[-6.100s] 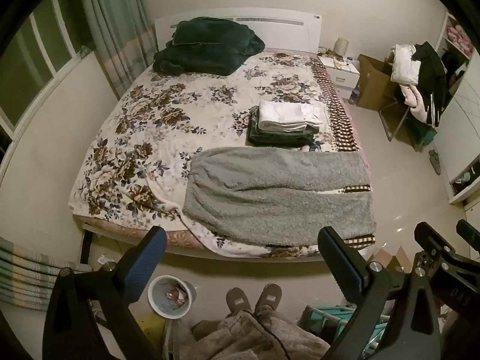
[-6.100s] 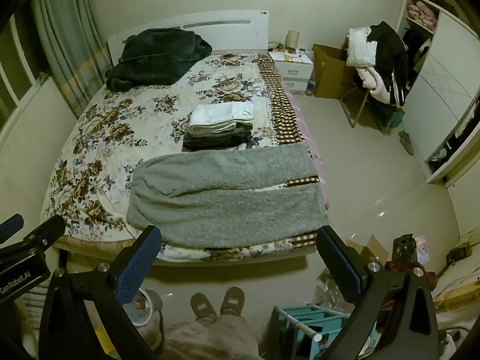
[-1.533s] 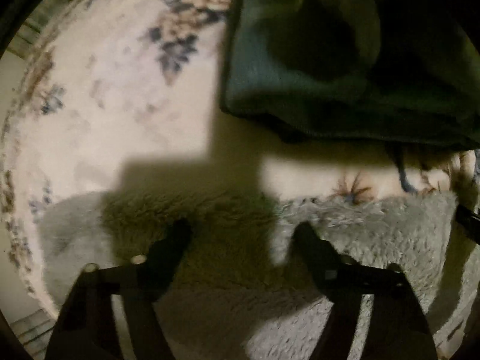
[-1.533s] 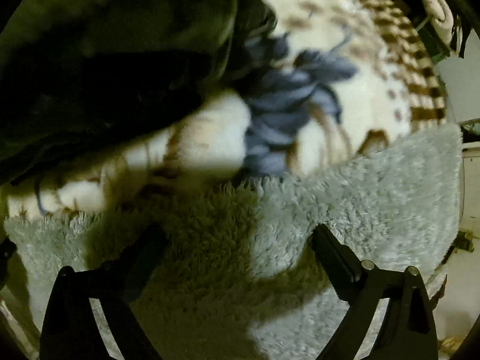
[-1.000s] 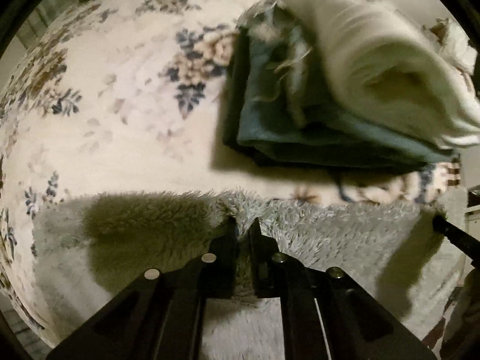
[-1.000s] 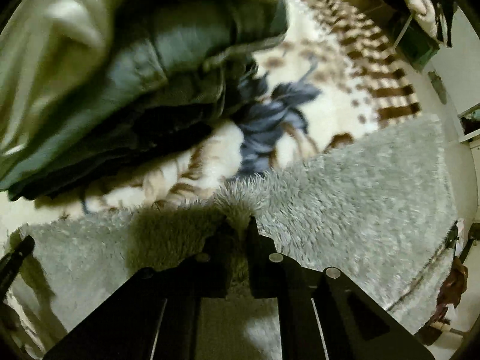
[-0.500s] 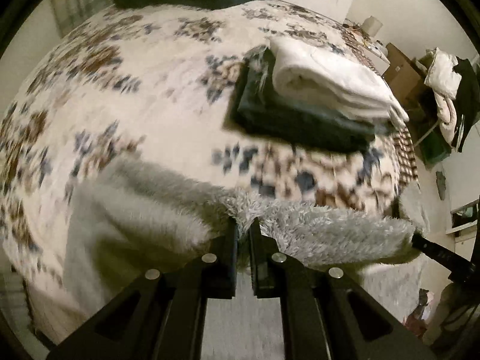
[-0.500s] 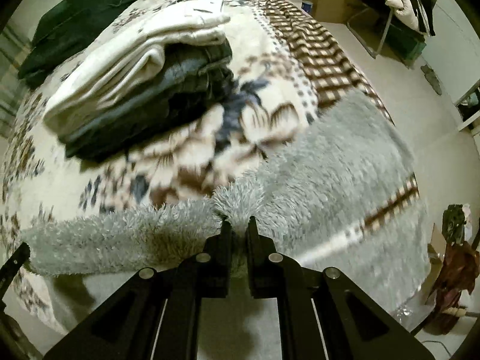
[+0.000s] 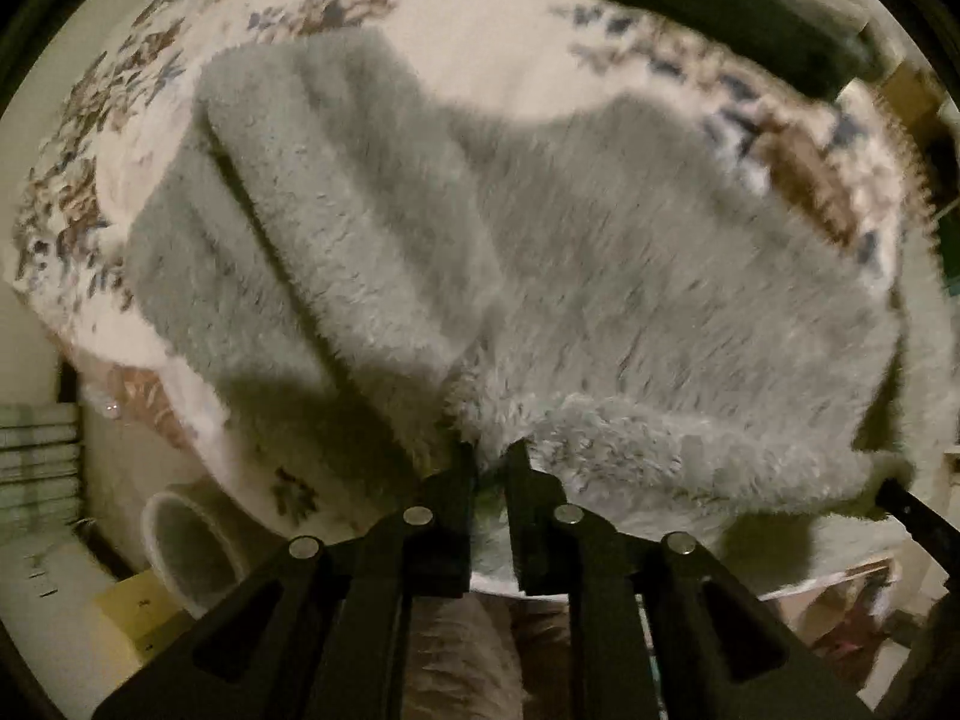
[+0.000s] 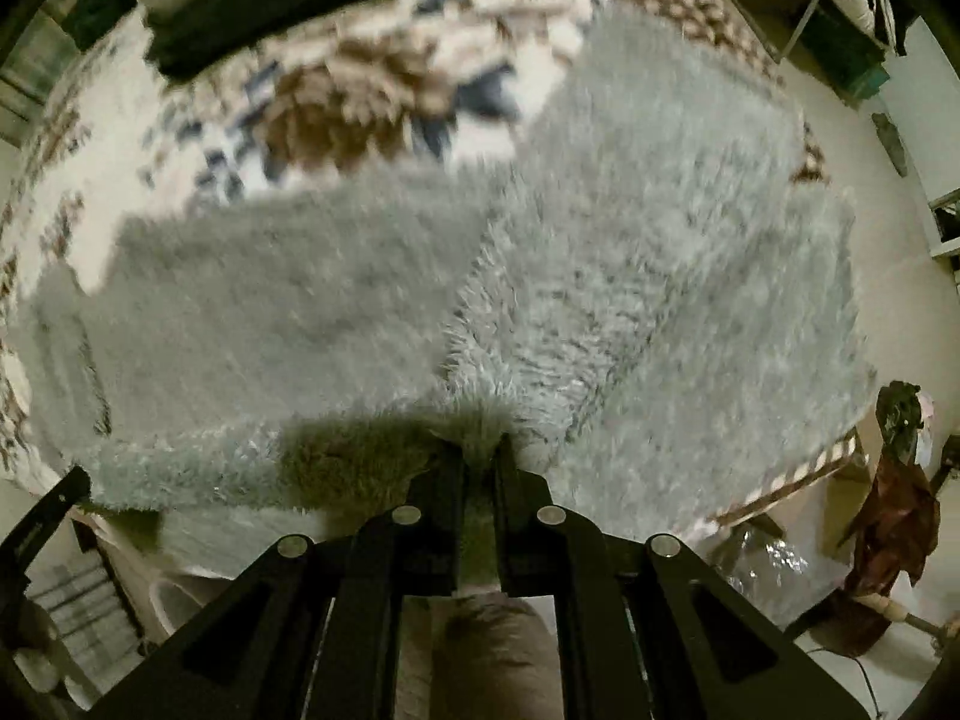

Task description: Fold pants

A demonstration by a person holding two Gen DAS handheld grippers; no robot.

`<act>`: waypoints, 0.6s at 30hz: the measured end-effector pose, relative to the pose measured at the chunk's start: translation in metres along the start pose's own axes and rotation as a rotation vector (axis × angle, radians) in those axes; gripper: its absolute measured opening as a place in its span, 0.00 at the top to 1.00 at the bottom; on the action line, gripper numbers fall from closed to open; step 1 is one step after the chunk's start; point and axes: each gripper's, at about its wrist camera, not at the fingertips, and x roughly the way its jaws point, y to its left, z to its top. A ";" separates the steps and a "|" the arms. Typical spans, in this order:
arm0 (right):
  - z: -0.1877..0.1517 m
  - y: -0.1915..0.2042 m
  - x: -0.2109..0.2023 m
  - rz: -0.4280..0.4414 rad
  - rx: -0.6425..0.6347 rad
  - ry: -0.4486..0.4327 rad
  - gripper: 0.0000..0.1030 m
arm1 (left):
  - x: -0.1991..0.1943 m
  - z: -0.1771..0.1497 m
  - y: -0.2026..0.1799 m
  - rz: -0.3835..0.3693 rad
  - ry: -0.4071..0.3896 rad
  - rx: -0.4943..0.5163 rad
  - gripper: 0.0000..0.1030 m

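Fleecy grey pants (image 9: pixel 540 276) are pinched at one edge by both left tongs (image 9: pixel 492 456) and right tongs (image 10: pixel 478 450), half-folded over the bed (image 9: pixel 492 30); the thick pile could slip free, leaving the fold crooked.

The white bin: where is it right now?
In the left wrist view the white bin sits low on the left, on the floor beside the bed, just left of the left gripper.

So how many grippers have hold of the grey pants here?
2. The left gripper and the right gripper both pinch the near edge of the grey pants, side by side.
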 end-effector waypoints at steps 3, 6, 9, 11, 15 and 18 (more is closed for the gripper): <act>-0.008 -0.004 0.029 0.030 -0.006 0.075 0.81 | -0.002 -0.003 -0.009 0.011 -0.013 0.018 0.84; -0.009 -0.009 0.034 0.068 -0.007 0.101 0.35 | -0.014 -0.001 -0.022 0.023 -0.035 0.055 0.52; -0.007 -0.014 0.016 0.076 -0.010 0.078 0.28 | -0.031 0.006 -0.038 0.044 -0.059 0.086 0.26; -0.002 -0.020 -0.001 0.069 -0.001 0.052 0.19 | -0.040 0.015 -0.050 0.048 -0.085 0.099 0.26; 0.037 -0.041 -0.027 0.037 0.055 -0.015 0.18 | -0.048 0.038 -0.082 0.031 -0.133 0.131 0.26; 0.078 -0.060 -0.036 0.002 0.100 -0.061 0.18 | -0.041 0.061 -0.110 0.007 -0.141 0.138 0.26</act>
